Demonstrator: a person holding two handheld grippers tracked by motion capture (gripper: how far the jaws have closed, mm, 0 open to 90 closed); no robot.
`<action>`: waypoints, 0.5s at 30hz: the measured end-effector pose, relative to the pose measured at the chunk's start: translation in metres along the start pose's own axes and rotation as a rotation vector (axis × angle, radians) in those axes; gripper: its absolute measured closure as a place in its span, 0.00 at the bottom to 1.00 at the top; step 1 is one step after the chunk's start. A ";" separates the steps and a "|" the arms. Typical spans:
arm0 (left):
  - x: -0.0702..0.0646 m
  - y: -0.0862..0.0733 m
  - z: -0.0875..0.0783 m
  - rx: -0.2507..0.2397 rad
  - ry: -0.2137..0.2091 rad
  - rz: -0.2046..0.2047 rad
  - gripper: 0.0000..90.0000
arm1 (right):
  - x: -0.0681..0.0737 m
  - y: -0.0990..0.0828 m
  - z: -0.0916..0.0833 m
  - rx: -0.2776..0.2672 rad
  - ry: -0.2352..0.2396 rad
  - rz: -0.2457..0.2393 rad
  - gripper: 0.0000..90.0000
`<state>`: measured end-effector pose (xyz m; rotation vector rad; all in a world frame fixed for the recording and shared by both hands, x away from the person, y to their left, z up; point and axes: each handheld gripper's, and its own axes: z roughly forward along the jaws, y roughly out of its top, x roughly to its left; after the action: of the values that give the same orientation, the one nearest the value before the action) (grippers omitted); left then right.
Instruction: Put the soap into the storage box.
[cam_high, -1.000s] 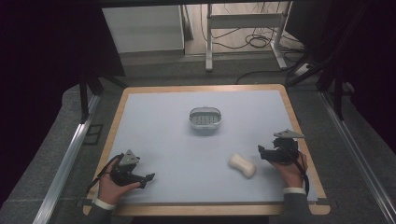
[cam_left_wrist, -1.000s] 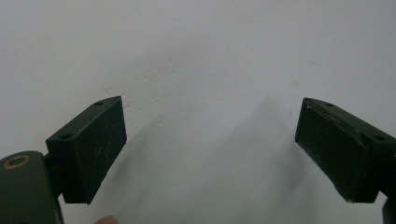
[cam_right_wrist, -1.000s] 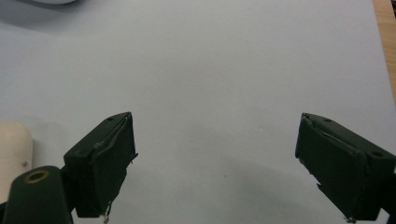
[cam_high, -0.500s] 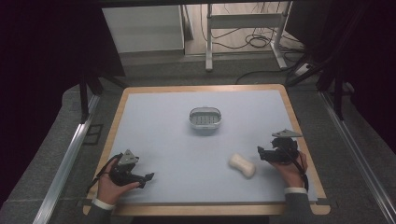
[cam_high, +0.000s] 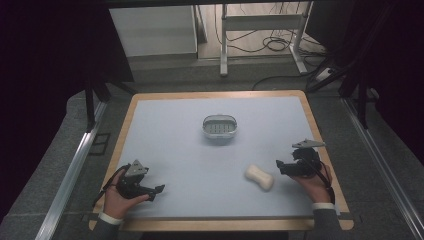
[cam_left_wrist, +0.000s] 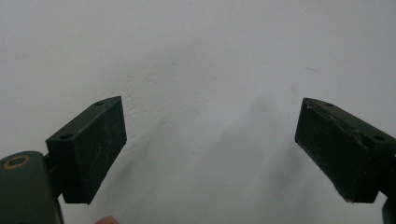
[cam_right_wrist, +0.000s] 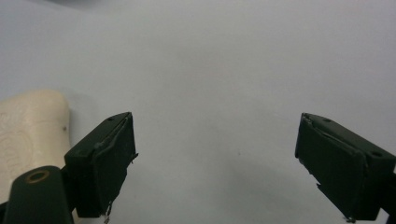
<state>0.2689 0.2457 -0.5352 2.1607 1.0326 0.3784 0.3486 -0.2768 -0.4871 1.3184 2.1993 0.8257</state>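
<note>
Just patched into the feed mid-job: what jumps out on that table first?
The cream soap bar lies on the pale table toward the near right, a short way in front of the open right gripper, apart from it. A small oval grey dish sits alone near the table's middle. The left gripper rests open at the near left over bare surface.

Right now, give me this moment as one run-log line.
left gripper: open, empty, near-left | right gripper: open, empty, beside soap bar, not touching | soap dish: empty, table centre
</note>
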 end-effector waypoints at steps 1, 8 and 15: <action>0.000 0.000 0.000 0.000 0.000 0.000 0.10 | 0.000 0.000 -0.001 0.002 0.004 -0.005 0.14; 0.000 0.000 0.001 0.001 -0.003 0.003 0.10 | 0.008 0.006 -0.012 0.016 0.034 -0.067 0.17; -0.001 0.000 0.001 0.002 -0.007 -0.002 0.10 | 0.017 0.017 -0.019 0.035 0.059 -0.105 0.19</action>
<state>0.2691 0.2447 -0.5360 2.1609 1.0310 0.3688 0.3395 -0.2607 -0.4628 1.1971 2.3172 0.7992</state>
